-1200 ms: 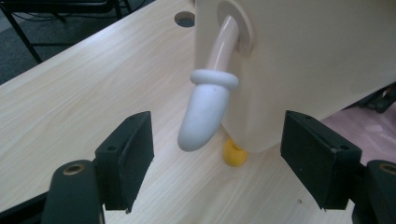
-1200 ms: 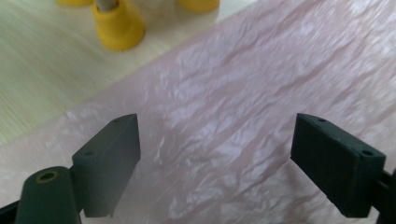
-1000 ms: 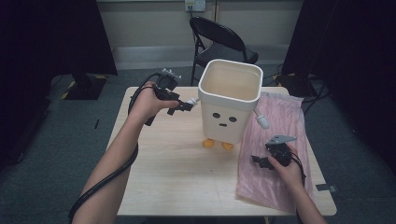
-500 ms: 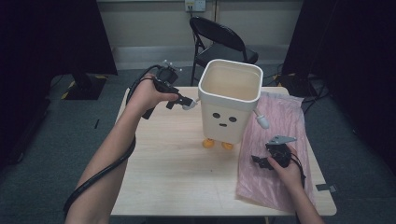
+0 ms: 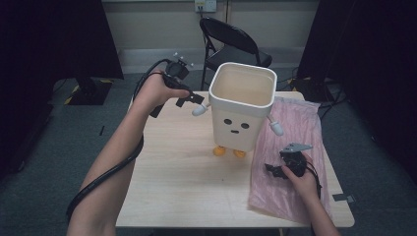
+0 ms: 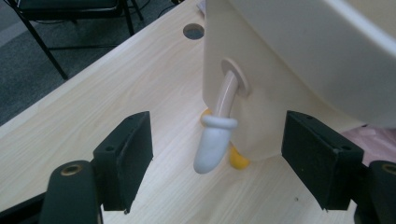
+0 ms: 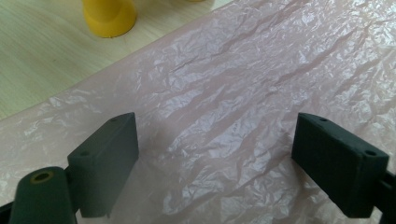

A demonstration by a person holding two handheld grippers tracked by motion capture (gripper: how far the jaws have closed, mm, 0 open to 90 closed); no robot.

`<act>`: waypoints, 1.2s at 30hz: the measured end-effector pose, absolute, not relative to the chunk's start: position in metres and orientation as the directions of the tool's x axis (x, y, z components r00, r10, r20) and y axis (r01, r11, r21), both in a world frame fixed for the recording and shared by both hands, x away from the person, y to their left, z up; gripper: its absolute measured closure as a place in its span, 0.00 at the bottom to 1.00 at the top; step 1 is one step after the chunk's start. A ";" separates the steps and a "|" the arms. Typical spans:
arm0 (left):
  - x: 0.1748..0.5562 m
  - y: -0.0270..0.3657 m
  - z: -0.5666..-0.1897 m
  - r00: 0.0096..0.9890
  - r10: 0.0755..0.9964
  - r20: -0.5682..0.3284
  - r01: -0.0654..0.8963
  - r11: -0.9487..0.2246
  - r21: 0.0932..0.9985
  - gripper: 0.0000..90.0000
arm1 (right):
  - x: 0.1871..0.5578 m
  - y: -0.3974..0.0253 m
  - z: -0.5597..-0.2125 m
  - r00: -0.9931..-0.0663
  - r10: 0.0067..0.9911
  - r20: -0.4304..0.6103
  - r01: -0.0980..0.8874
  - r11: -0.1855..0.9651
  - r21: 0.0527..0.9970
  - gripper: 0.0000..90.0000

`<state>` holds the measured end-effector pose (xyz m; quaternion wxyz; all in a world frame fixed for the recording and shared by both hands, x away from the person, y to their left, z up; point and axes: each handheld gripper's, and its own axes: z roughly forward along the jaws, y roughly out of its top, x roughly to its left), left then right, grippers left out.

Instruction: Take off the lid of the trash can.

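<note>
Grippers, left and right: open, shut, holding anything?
Left tongs: open, empty, jaws either side of the white rubbery arm of the cream character bin.
Right tongs: open, empty, over the crinkled pink plastic bag.

A light wooden table [image 5: 187, 172] stands on grey carpet [image 5: 44, 162]. A black folding chair [image 5: 231, 42] sits behind its far edge. Dark curtains [image 5: 54, 39] hang either side.

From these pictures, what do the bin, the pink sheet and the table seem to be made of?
Bin: likely moulded plastic, cream, smooth, soft sheen.
Pink sheet: thin plastic film, probably a bag; fine crinkles, glossy highlights, slightly see-through.
Table: pale wood grain, matt; solid wood or laminate, I cannot tell.
</note>
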<state>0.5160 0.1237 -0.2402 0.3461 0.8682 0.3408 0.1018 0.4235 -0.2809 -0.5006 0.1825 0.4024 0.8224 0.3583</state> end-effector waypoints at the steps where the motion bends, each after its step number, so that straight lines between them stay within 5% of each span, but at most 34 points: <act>1: 0.516 0.123 -0.238 0.745 0.664 -0.058 0.521 -0.526 0.672 0.28 | 0.423 -0.281 -0.501 -0.608 0.794 -0.012 0.531 0.419 0.737 0.15; 36: 0.533 0.078 -0.193 0.730 0.680 -0.070 0.520 -0.485 0.703 0.30 | 0.422 -0.280 -0.501 -0.599 0.800 -0.010 0.538 0.412 0.736 0.15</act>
